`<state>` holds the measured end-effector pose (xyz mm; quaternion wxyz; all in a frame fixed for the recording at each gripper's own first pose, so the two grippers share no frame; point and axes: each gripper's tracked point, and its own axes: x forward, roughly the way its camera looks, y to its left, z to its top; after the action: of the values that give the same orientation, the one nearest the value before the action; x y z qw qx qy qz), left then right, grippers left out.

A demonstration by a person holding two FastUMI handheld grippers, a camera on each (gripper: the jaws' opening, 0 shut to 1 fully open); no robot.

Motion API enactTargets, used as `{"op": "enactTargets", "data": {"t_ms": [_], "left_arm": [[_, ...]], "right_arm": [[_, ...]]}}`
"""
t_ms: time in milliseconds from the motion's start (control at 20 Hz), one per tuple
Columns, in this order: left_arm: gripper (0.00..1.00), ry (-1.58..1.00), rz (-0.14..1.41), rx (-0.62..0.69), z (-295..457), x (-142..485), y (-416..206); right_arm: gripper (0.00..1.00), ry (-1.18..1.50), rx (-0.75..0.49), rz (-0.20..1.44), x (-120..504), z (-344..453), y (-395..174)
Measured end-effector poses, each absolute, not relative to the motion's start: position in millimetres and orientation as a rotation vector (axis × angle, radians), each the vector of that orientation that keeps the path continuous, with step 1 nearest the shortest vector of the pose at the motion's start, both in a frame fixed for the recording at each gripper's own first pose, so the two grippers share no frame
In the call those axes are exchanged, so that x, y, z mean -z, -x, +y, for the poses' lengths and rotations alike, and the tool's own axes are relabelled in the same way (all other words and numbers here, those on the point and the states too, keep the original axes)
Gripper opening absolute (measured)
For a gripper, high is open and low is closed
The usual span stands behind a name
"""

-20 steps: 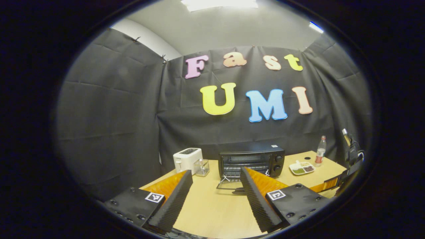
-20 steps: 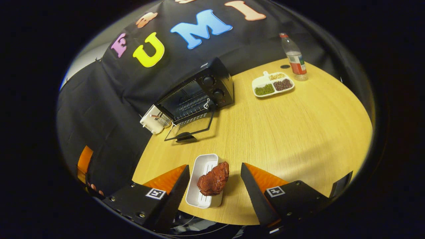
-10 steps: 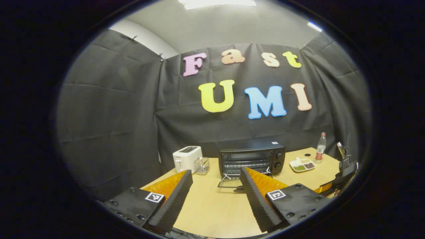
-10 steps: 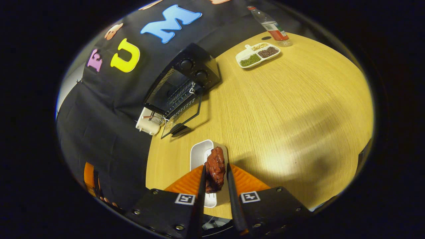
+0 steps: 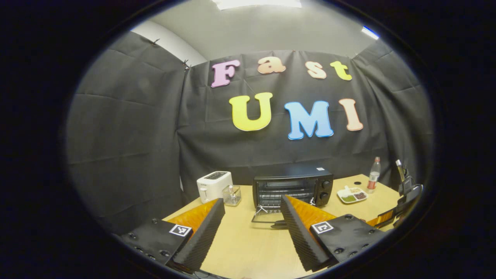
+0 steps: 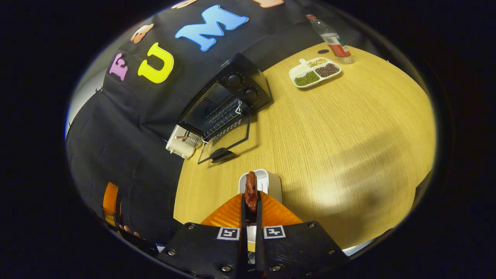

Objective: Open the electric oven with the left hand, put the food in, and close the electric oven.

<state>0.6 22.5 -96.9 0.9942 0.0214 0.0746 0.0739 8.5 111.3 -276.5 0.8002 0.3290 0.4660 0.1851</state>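
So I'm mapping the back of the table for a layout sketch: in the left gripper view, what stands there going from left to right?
toaster → small clear jar → electric oven, door down → divided snack dish → bottle

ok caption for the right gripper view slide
Right gripper shut on the meat above its white tray, oven door open.
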Motion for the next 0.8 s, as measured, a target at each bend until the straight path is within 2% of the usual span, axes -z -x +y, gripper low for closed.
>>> {"op": "enactTargets", "data": {"t_ms": [150,250,300,350,450,500,800], "left_arm": [[1.00,-0.031,0.148,-0.131,27.4,97.7,-13.3],[0.91,-0.025,0.143,-0.123,32.8,96.4,-22.1],[1.00,-0.020,0.141,-0.118,35.3,97.7,-26.6],[0.91,-0.017,0.139,-0.114,39.2,98.4,-31.3],[1.00,-0.011,0.140,-0.105,46.5,99.3,-40.0],[0.96,-0.005,0.138,-0.103,50.1,100.4,-44.2],[0.96,0.000,0.136,-0.102,78.9,103.1,-63.1]], "right_arm": [[0.08,-0.657,-0.413,0.947,252.7,116.3,-20.7],[0.08,-0.645,-0.426,0.906,235.2,123.3,-31.6],[0.08,-0.651,-0.432,0.885,227.3,129.6,-37.2],[0.08,-0.662,-0.435,0.865,219.5,135.1,-44.4],[0.08,-0.680,-0.435,0.837,210.4,146.9,-57.9],[0.08,-0.681,-0.433,0.824,209.1,152.4,-64.8],[0.08,-0.742,-0.396,0.767,207.2,182.2,-113.1]]}}
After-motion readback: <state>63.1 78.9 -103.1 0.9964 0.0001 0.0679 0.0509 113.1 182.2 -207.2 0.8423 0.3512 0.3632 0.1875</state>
